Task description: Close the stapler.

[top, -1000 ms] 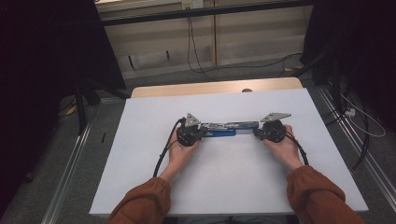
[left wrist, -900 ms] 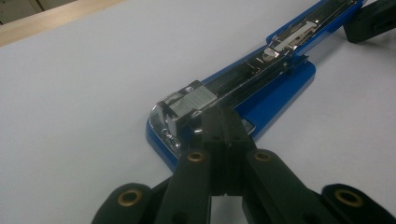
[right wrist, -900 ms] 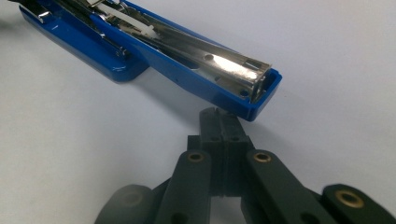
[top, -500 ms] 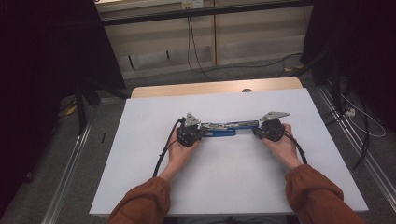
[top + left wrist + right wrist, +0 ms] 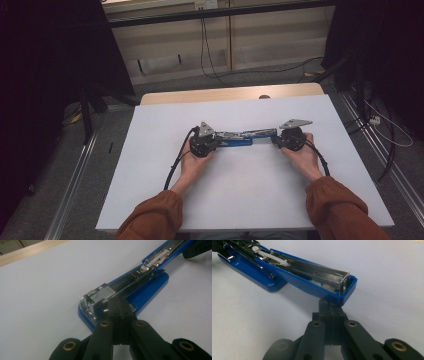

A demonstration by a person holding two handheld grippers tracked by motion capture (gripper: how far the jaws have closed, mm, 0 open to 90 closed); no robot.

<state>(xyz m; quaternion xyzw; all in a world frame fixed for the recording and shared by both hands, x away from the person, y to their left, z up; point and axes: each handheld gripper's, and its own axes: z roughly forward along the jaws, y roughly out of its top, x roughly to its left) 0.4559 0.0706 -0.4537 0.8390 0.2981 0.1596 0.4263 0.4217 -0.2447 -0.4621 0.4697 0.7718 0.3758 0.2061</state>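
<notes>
- Jaws on both of your grippers stand pressed together: the left gripper (image 5: 119,306) has its closed tips against the metal front end of the stapler (image 5: 243,138), on the staple magazine (image 5: 100,296), and the right gripper (image 5: 331,308) has its closed tips tucked under the blue tip of the swung-open top arm (image 5: 312,282). Neither pair clamps around anything that you can see.
- Your stapler lies opened out flat near the middle of the white tabletop (image 5: 250,200), between your two hands, base (image 5: 147,288) down on the sheet.
- Expect it to handle as stiff and fairly dense: glossy blue plastic over a steel channel. That gloss will likely slip under hard tips, and the hinge lets the two halves swing, so one half may flop if you lift the other alone.
- Take hold across the narrow sides of the blue base or the top arm, where the jaws can span it, not on the spring pusher inside the channel.
- Its long axis runs left to right across the tabletop, magazine end toward your left gripper, top arm's tip toward your right.
</notes>
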